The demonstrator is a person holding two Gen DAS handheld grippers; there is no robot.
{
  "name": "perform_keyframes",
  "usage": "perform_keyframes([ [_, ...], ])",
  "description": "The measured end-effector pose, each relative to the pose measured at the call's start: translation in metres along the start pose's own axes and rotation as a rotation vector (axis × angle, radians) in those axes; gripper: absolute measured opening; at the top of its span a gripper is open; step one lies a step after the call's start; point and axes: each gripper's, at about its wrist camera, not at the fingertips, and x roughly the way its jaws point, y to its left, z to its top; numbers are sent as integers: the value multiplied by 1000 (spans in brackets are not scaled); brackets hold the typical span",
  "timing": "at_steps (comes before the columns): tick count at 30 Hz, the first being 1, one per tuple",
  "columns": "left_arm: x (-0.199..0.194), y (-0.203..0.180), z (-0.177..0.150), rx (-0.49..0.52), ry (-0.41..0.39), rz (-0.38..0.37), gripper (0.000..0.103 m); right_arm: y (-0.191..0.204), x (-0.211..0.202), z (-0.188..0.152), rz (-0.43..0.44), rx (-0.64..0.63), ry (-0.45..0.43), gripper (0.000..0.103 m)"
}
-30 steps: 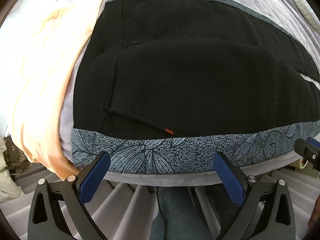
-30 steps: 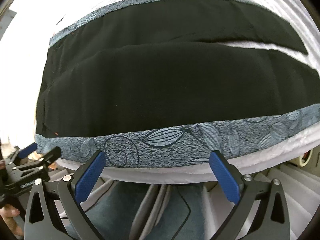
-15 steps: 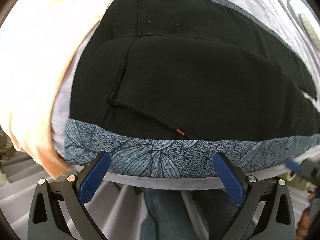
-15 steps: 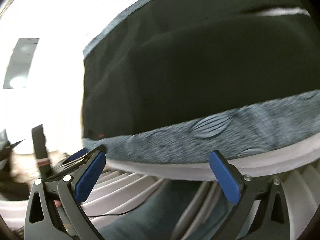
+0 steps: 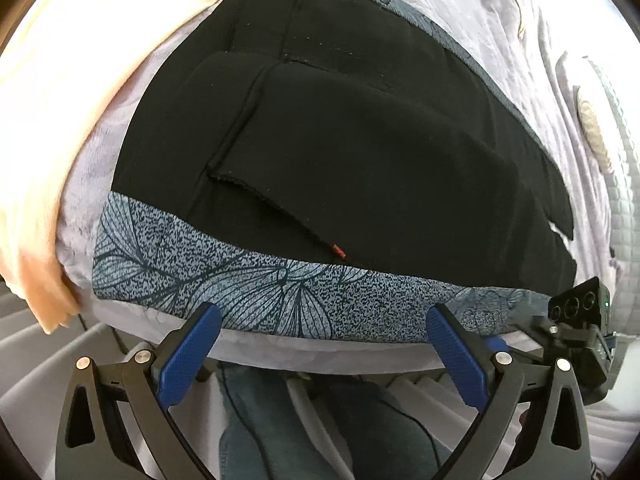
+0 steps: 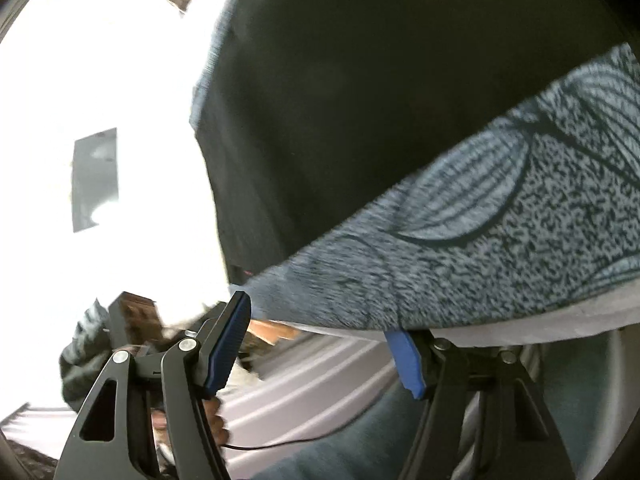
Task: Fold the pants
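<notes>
Black pants (image 5: 340, 152) lie flat on a grey-blue leaf-patterned cloth (image 5: 248, 292), with a small red tag (image 5: 338, 250) at their near hem. My left gripper (image 5: 322, 344) is open and empty, just off the bed's near edge below the pants. The right gripper's body (image 5: 576, 328) shows at the right edge of the left wrist view. In the right wrist view the pants (image 6: 380, 120) fill the upper frame above the patterned cloth (image 6: 500, 240). My right gripper (image 6: 324, 344) is open and empty, tilted, at the cloth's near edge, its right finger partly under the cloth.
A peach blanket (image 5: 60, 140) lies bunched left of the pants. A lilac quilted bedspread (image 5: 520, 60) covers the bed behind and to the right. Below the bed edge I see the person's jeans (image 5: 280, 432) and pale ribbed panels (image 6: 312, 380).
The left gripper has drifted left and turned slightly, the pants shifting right in view. The right gripper has swung left and rolled, moving close to the cloth's near edge. Both stay open.
</notes>
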Motion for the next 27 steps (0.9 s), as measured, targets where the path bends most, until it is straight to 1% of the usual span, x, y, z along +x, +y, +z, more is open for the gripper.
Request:
perform_keyframes([
  [2,-4,6,-4,-6,10,-7,103,7,-6,-1,61,-21,-10,68],
  [5,-12,12,-12,-16,30,-14,102,9,-5,1,65,-24,2,68],
  [6,-13,14,-10,-22,33,-11,98,6,0,3,58,-10,9,67],
  [7,-15,19,-10,-26,38,-8,92,6,3,6,59,7,13,63],
  [8,-16,20,-10,-35,52,-11,91,7,8,8,56,26,18,40],
  [9,-15,19,-6,-50,65,-13,91,7,13,10,33,46,29,14],
  [10,-18,22,-8,-64,67,-21,91,9,18,11,8,48,28,9],
  [11,-22,26,-10,-72,68,-32,91,12,17,11,3,43,20,9],
  [13,-25,29,-12,-87,77,-61,91,19,17,12,23,31,12,9],
  [17,-33,33,-22,-119,108,-154,91,38,6,14,70,-6,-2,9],
  [19,-40,37,-24,-134,102,-196,91,48,0,16,106,-18,-15,8],
  [22,-47,51,-17,-196,44,-224,91,55,-8,20,137,-36,-20,8],
  [25,-53,74,-4,-297,-14,-235,91,59,-4,19,130,-61,-2,8],
  [26,-58,82,-1,-316,-36,-222,89,58,-3,18,120,-67,7,8],
  [27,-63,87,2,-325,-55,-204,83,58,0,17,107,-70,16,9],
])
